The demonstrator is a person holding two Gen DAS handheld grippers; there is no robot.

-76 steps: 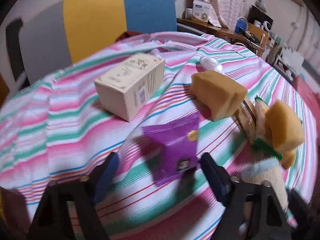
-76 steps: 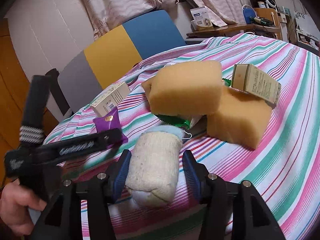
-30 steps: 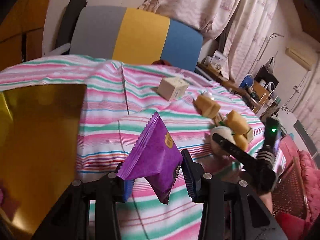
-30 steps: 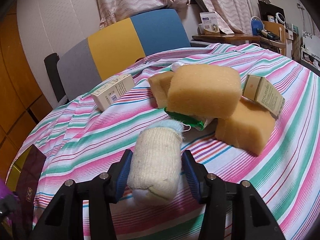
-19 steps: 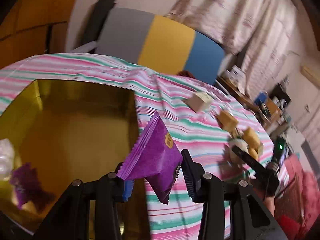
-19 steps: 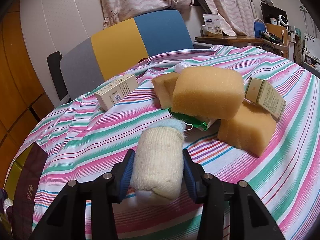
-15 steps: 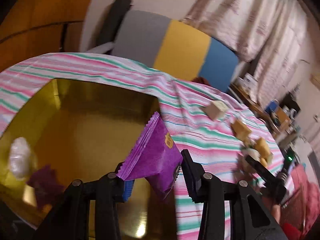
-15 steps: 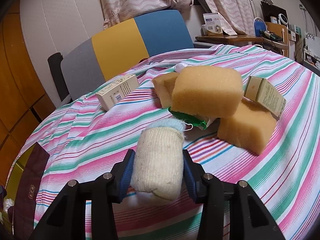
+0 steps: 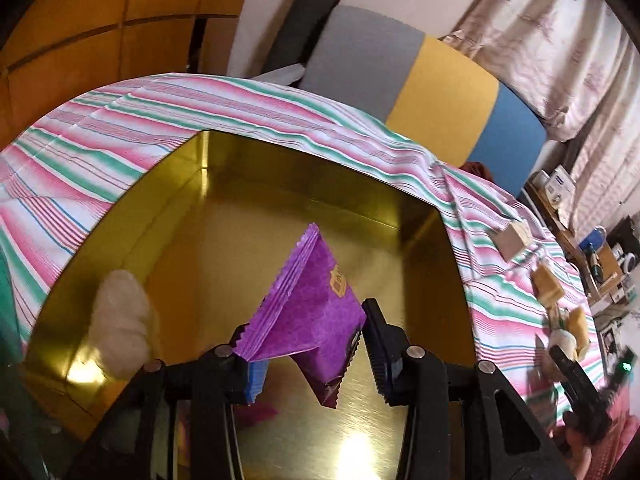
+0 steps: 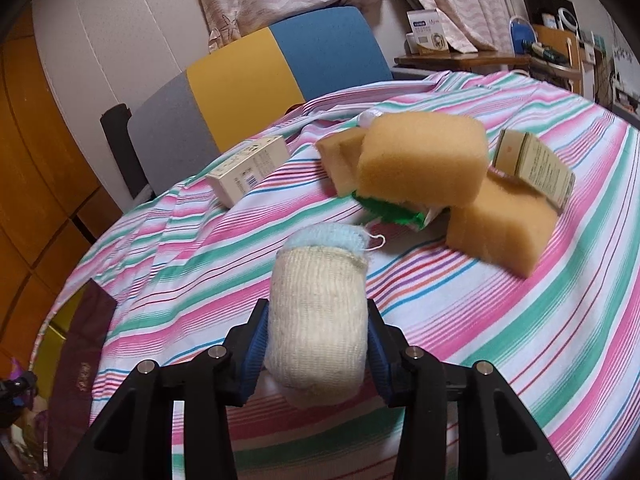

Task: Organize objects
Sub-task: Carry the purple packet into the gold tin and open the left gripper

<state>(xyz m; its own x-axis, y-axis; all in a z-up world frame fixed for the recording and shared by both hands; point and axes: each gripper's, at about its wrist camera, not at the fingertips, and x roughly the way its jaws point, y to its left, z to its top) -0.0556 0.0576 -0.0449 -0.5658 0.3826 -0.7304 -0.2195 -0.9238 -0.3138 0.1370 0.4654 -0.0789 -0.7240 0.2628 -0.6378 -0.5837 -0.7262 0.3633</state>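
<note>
My left gripper [image 9: 314,354] is shut on a purple snack packet [image 9: 310,308] and holds it above the open gold tin box [image 9: 224,232]. A white sock roll [image 9: 120,320] lies in the box at the left. My right gripper [image 10: 316,346] is shut on a cream rolled sock with a blue cuff [image 10: 320,300], held just over the striped tablecloth [image 10: 520,320]. Beyond it lie yellow sponges [image 10: 424,164], a green packet [image 10: 390,210] under them, and two small cartons [image 10: 250,170] [image 10: 534,168].
A chair with a grey, yellow and blue back [image 10: 260,76] stands behind the table. The gold box edge and its dark lid [image 10: 80,364] show at the left of the right wrist view. A cluttered desk [image 10: 480,54] stands at the far right.
My left gripper has carried the purple packet left from the tablecloth to over the gold box. My right gripper has closed on the sock roll and lifted it slightly.
</note>
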